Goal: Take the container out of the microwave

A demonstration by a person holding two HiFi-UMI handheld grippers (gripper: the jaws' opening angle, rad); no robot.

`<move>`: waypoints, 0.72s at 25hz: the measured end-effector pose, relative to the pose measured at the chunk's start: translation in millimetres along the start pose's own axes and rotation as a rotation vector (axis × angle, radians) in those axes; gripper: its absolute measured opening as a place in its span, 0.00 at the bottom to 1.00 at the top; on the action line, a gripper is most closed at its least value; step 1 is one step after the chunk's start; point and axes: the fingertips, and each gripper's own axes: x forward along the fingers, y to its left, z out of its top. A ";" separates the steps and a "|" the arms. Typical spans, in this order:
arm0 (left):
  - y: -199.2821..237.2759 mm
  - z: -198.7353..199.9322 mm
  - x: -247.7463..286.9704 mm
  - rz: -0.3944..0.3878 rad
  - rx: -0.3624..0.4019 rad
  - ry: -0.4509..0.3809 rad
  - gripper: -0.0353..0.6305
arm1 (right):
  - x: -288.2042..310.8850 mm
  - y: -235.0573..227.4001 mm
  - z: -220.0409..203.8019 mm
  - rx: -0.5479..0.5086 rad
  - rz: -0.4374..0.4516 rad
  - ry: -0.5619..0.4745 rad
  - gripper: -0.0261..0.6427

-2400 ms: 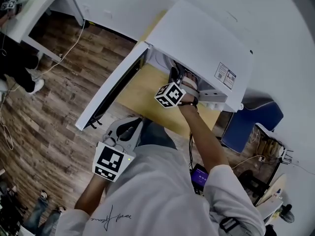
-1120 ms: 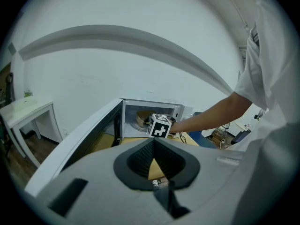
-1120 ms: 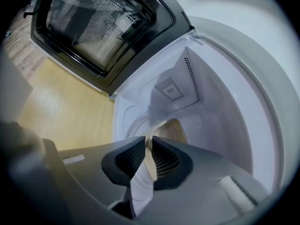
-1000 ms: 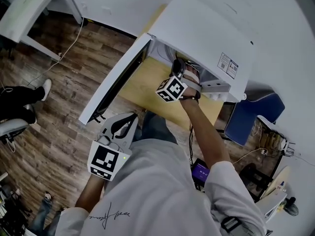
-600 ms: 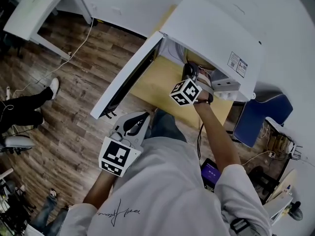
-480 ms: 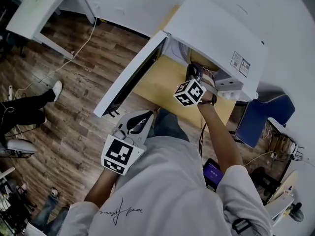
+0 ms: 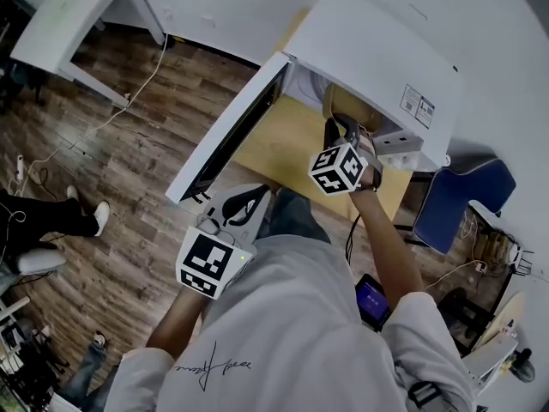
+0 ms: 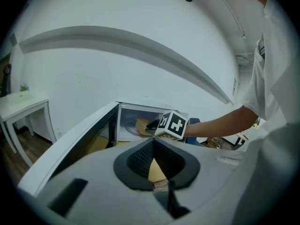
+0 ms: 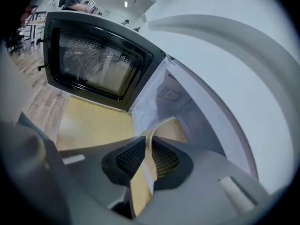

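The white microwave stands on a yellow table with its door swung wide open. A tan container sits at the mouth of the cavity. My right gripper is shut on its thin rim; in the right gripper view that rim runs upright between the dark pads. My left gripper hangs back near my body, apart from the microwave, shut with nothing in it. From the left gripper view, the container and the right gripper's marker cube show at the opening.
A white desk stands at the far left on the wooden floor, with a cable trailing from it. A blue chair is to the right of the microwave. A bystander's legs are at the left edge.
My right gripper has drawn back from inside the cavity towards me, rolled, and risen slightly, still holding the container's rim. The left gripper has stayed put. The bystander's legs have shifted.
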 end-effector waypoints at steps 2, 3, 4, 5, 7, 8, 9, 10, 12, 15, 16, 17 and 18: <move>0.7 0.6 -1.1 -0.001 -0.006 -0.003 0.04 | -7.6 1.7 1.4 0.024 0.013 -0.011 0.13; 1.2 0.0 -1.7 -0.002 -0.012 -0.003 0.04 | -11.2 2.3 2.6 0.035 0.019 -0.017 0.13; 1.6 -0.7 -2.2 -0.003 -0.019 -0.004 0.04 | -14.9 2.8 3.7 0.047 0.024 -0.024 0.13; 2.0 -1.1 -2.9 -0.003 -0.026 -0.006 0.04 | -19.0 3.2 4.9 0.059 0.030 -0.030 0.13; 3.3 -0.8 -4.7 0.005 -0.018 -0.008 0.04 | -28.4 3.0 7.7 0.086 0.039 -0.046 0.13; 3.7 0.4 -5.6 0.014 0.002 -0.006 0.04 | -33.4 2.2 9.4 0.105 0.043 -0.056 0.13; 3.5 2.1 -6.1 0.022 0.026 -0.005 0.04 | -38.5 1.1 11.2 0.129 0.050 -0.066 0.13; 2.9 3.5 -6.2 0.025 0.044 -0.004 0.04 | -43.5 -0.1 12.8 0.155 0.059 -0.077 0.13; 1.6 4.4 -5.4 0.014 0.035 -0.010 0.04 | -53.1 -1.7 15.8 0.200 0.076 -0.098 0.13; 1.7 3.0 -4.4 -0.013 -0.019 -0.017 0.04 | -69.7 -1.0 20.7 0.260 0.114 -0.137 0.13; 1.6 4.5 -4.4 -0.021 -0.032 -0.022 0.04 | -76.0 -1.0 22.2 0.291 0.128 -0.152 0.13; 1.2 7.0 -4.3 -0.030 -0.042 -0.030 0.04 | -82.6 -1.3 23.4 0.328 0.141 -0.168 0.13; 1.0 9.5 -4.3 -0.037 -0.050 -0.038 0.04 | -89.1 -1.7 24.5 0.366 0.153 -0.183 0.13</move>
